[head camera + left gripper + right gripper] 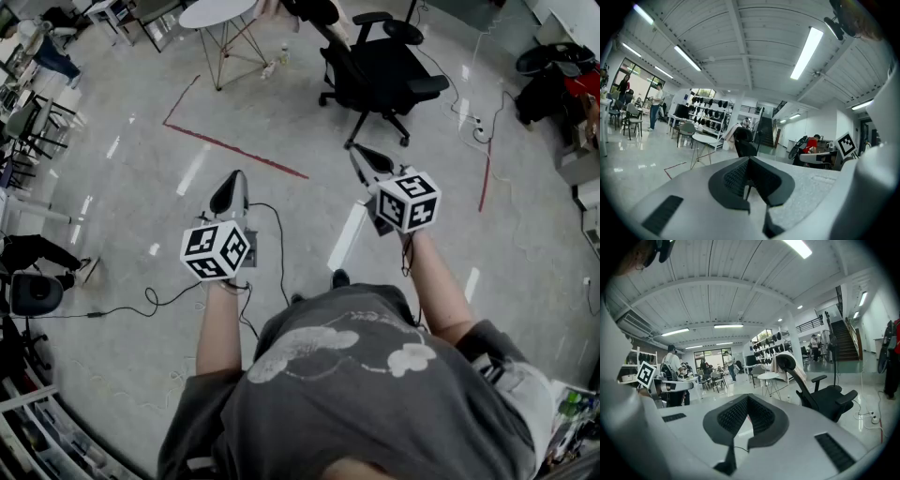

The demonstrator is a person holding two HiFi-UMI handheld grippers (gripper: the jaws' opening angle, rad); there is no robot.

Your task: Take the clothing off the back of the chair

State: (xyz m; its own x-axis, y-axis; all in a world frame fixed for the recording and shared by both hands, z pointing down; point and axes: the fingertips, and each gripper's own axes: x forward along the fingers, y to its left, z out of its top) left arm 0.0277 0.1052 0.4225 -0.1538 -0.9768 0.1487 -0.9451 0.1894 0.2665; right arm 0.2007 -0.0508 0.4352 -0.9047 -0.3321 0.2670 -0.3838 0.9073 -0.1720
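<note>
A black office chair [380, 75] stands on the floor ahead, a good way beyond both grippers. A pale garment [782, 363] hangs over its backrest; in the left gripper view the chair [744, 146] is small and far off, with the garment [731, 131] on its left side. My left gripper [232, 180] is held out over the floor, jaws shut with nothing between them. My right gripper [359, 153] points toward the chair's base, also shut and holding nothing. The shut jaws fill the lower part of the left gripper [749, 161] and right gripper [748, 399] views.
A white round table [217, 13] stands left of the chair. Red tape lines [234, 145] mark the floor. A power strip [480, 131] and cables lie to the right, and a cable [150, 300] trails on the left. Chairs, shelves and people fill the far room.
</note>
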